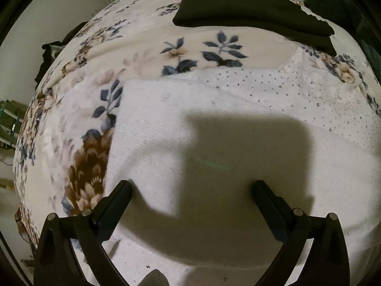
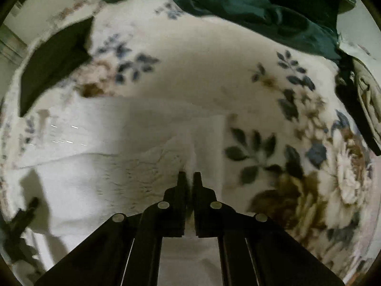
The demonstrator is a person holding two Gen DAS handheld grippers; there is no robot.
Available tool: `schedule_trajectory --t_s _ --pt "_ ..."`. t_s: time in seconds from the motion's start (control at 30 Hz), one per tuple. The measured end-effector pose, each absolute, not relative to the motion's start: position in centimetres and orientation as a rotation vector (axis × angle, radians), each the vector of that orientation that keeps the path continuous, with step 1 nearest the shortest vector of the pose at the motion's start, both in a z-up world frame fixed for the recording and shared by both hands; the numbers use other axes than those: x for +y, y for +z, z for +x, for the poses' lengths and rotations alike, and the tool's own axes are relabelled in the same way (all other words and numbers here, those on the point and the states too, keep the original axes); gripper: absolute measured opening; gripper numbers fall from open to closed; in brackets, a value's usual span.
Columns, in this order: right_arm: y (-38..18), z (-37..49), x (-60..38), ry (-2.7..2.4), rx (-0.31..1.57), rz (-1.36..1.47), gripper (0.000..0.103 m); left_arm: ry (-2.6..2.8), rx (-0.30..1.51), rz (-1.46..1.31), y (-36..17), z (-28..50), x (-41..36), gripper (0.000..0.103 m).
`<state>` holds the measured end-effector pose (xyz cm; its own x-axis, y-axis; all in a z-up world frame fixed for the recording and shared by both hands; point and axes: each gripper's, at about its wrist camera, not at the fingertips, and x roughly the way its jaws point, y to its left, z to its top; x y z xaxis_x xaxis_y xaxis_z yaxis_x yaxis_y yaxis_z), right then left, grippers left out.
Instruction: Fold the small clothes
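Black jaws of the right gripper (image 2: pixel 189 176) are seen pinched almost together on a raised ridge of the white knitted garment (image 2: pixel 100 166), so that an edge or fold of it can apparently be carried across. Because that view is blurred, how much cloth is caught between them cannot be made out exactly.

By contrast, the left gripper (image 1: pixel 191 188) is held with its jaws spread wide and nothing between them, poised just over the same white garment (image 1: pixel 214 124), probably so that the cloth can be pressed down or taken up next. Its shadow is cast on the knit.

The garment is spread flat on the floral blanket (image 1: pixel 147 47) of a bed. A dark folded piece (image 1: pixel 250 9) has been set well apart at the far side, seemingly already dealt with, while a green heap of cloth (image 2: pixel 238 2) is left near the far edge.
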<state>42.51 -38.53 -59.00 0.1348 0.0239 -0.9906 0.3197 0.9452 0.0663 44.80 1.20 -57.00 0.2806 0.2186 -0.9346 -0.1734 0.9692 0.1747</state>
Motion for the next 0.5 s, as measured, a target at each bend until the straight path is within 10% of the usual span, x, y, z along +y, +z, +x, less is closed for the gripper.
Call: schedule_trajectory --t_s 0.27,0.5 --pt "-58.2 42.1 -41.1 -0.039 1.499 0.392 0.048 0.23 1.218 0.06 -52.2 40.4 -3.0 0.103" --pt "-55.2 39.5 -45.3 0.188 1.564 0.385 0.057 0.243 1.264 -0.015 -48.7 31.2 -12.5 0.103"
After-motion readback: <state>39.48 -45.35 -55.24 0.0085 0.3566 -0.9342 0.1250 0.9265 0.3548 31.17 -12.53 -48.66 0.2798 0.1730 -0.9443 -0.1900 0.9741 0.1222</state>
